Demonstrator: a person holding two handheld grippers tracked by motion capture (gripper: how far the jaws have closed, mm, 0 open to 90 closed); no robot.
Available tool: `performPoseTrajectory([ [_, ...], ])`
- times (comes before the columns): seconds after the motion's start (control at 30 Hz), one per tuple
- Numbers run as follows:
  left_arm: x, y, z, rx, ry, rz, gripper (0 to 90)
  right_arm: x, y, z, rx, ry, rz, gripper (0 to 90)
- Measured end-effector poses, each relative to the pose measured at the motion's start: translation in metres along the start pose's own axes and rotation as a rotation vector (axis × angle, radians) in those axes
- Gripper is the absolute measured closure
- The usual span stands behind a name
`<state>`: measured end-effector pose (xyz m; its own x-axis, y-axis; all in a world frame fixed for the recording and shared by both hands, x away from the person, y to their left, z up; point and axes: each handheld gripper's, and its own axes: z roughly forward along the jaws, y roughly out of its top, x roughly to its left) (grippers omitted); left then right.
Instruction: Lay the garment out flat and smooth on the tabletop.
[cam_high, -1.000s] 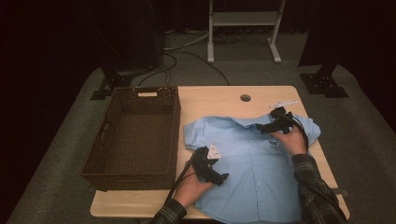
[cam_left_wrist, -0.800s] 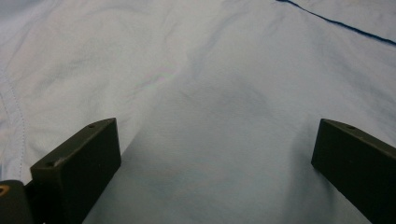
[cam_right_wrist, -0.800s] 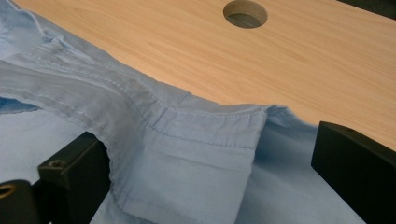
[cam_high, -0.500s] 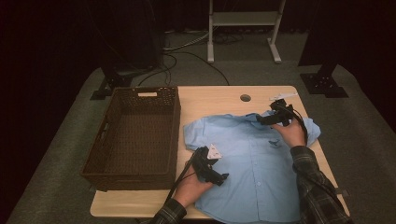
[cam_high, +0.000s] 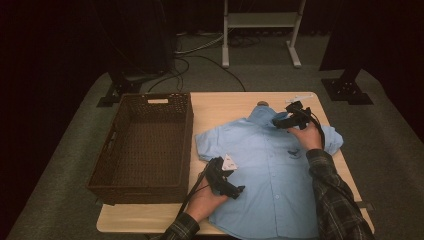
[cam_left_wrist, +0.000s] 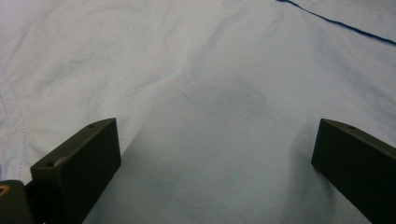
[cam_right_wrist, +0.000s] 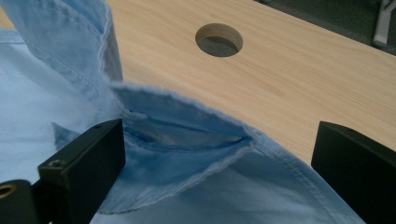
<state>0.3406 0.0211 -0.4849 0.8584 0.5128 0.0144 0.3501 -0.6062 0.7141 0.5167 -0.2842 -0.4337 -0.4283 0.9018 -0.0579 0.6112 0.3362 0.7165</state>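
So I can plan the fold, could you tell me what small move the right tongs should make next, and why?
Probably close the right tongs on the light blue cotton shirt's collar: their jaws stand open with the collar lying between them, ungripped.

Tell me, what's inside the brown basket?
Nothing lies inside the basket: its woven floor shows bare. The near wall hides a strip of floor behind it, so that part cannot be checked. The blue shirt lies beside it on the table.

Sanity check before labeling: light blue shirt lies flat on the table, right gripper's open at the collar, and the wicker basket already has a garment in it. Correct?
Not quite: the wicker basket is empty, as the high view shows. The rest holds: the shirt lies on the table and the right gripper is open at the collar.
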Motion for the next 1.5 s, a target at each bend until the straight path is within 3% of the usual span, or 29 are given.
performPoseTrajectory([
  [0.3,0.000,0.000,0.000,0.001,0.000,0.001,0.0,-0.004,0.016,0.006,-0.004,-0.014,0.002,1.9],
  [0.6,0.000,0.000,0.000,0.002,0.001,0.004,0.0,-0.009,0.024,0.015,-0.018,-0.033,0.036,2.0],
  [0.8,0.000,0.000,0.000,0.002,0.001,0.005,0.1,-0.013,0.028,0.002,-0.091,-0.044,0.059,1.9],
  [0.93,0.000,0.000,0.000,0.002,0.000,0.003,0.1,-0.012,0.028,-0.012,-0.118,-0.037,0.046,2.0],
  [1.17,0.000,0.000,0.000,0.001,0.000,0.001,0.0,-0.004,0.009,-0.037,-0.156,0.035,0.039,1.9],
  [1.33,0.000,0.000,0.000,0.003,0.000,0.002,0.1,0.002,-0.009,-0.052,-0.155,0.056,0.013,1.9],
  [1.5,0.000,0.000,0.000,0.003,0.000,0.002,0.1,0.005,-0.030,-0.069,-0.166,0.082,0.019,1.9],
])
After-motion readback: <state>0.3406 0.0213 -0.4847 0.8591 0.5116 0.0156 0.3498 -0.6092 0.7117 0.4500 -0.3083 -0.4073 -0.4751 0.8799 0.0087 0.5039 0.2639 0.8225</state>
